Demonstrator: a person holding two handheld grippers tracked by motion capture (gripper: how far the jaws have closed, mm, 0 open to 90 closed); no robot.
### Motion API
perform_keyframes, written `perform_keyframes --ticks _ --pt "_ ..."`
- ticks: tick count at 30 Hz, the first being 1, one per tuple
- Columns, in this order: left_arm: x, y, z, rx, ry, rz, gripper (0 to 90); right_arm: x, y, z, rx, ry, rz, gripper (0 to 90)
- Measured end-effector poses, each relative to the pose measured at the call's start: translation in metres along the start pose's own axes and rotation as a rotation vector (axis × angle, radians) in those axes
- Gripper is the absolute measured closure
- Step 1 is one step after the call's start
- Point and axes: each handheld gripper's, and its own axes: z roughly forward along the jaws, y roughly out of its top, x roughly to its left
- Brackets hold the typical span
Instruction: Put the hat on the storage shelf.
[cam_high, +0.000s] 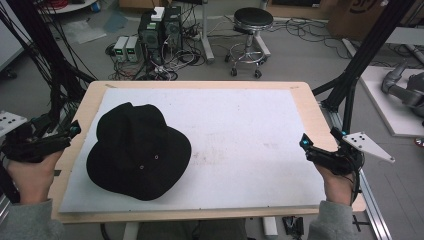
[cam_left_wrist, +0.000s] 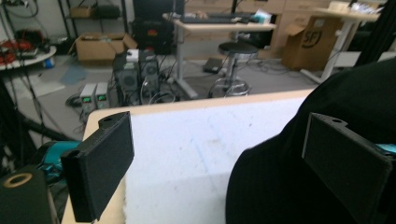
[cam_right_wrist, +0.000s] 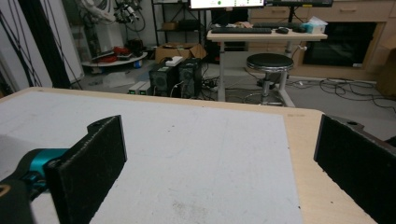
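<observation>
Two hand-held grippers sit at opposite edges of the surface, both with jaws spread wide and holding nothing. High view: soft black fabric bucket hat (cam_high: 138, 151) lies brim-down on the left half of the white foam mat (cam_high: 240, 145), which covers the pale wooden surface (cam_high: 320, 125); left gripper (cam_high: 75, 129) just beside the hat's brim, right gripper (cam_high: 303, 142) well apart from it at the right edge. Left gripper view alone shows the hat (cam_left_wrist: 299, 177) up close, behind the right-hand jaw. Right gripper view shows bare mat (cam_right_wrist: 187, 154) between its jaws. Room beyond: black round stool (cam_high: 253, 20), computer towers (cam_high: 160, 27) with tangled cables on grey floor.
</observation>
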Motion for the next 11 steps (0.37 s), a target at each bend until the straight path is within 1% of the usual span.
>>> perform_keyframes --ticks 2,3,4,5,7,9,11 --pt "-0.001 -0.003 0.0 -0.005 0.009 0.006 9.4 -0.001 -0.002 0.001 -0.005 -0.011 0.003 2.0" --pt "-0.002 -0.005 0.0 -0.002 0.014 0.008 9.4 0.0 -0.002 0.002 -0.002 -0.015 0.015 2.0" --pt "-0.002 -0.006 0.0 0.002 0.013 0.009 9.4 0.0 -0.003 0.003 -0.002 -0.015 0.013 2.0" --pt "-0.004 -0.008 0.0 0.006 0.024 0.005 9.4 0.0 -0.004 0.003 -0.003 -0.017 0.015 2.0" --pt "-0.006 -0.012 0.0 0.001 0.034 0.019 9.4 0.002 -0.006 0.005 -0.001 -0.023 0.015 2.0" --pt "-0.006 -0.014 0.001 0.014 0.04 0.012 9.4 0.003 -0.009 0.006 0.004 -0.025 0.033 2.0" --pt "-0.003 -0.018 0.003 0.011 0.042 -0.009 9.4 0.004 -0.012 0.008 0.009 -0.028 0.042 2.0"
